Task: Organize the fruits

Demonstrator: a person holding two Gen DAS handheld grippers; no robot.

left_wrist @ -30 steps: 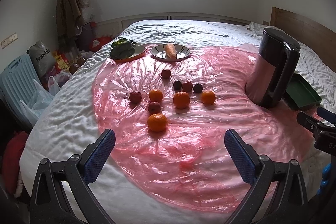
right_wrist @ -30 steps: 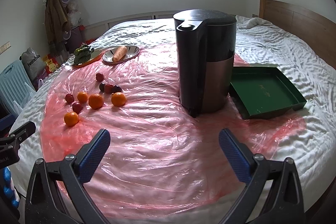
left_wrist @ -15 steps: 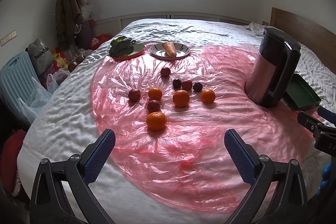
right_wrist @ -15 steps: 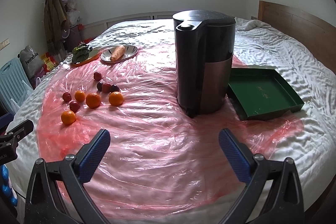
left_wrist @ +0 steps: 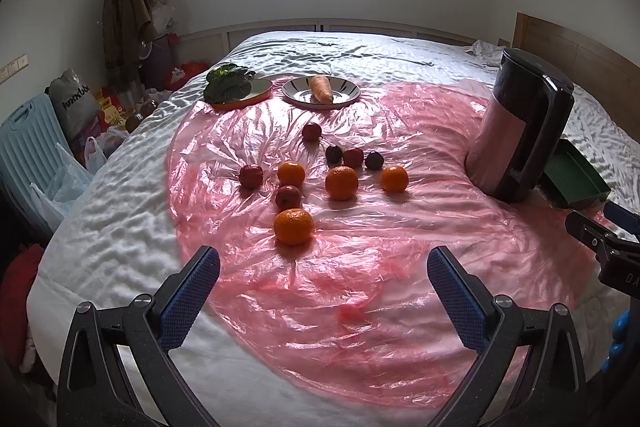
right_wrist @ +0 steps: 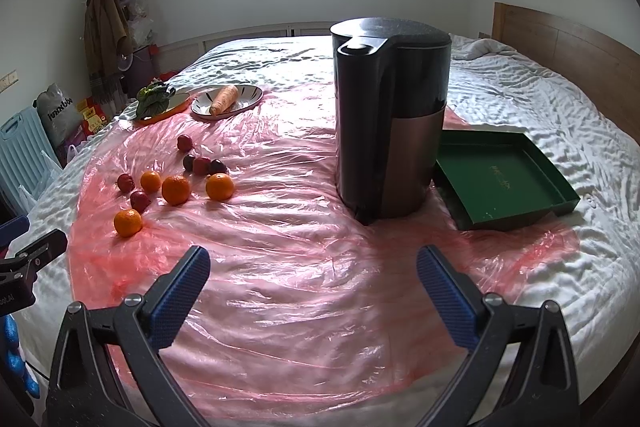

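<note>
Both grippers hang low over the bed, pointing forward, holding nothing — the left gripper (left_wrist: 323,285) is wide apart, and so is the right gripper (right_wrist: 313,283). The fruits (left_wrist: 293,225) lie mid-frame on the pink sheet (left_wrist: 360,299) — the green tray (right_wrist: 500,179) sits at right.

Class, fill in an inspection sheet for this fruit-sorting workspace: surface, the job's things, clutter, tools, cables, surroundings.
Surface: bed under a wrinkled pink plastic sheet.
Job's things: four oranges and six small dark red fruits loose on the sheet; green tray empty.
Clutter: dark kettle upright beside the tray; carrot on a plate; greens on an orange dish.
Tools: left tool and right tool open, holding nothing, short of the fruit.
Cables: nothing seen.
Surroundings: window, hanging coat, bags on the floor, wooden headboard.
</note>
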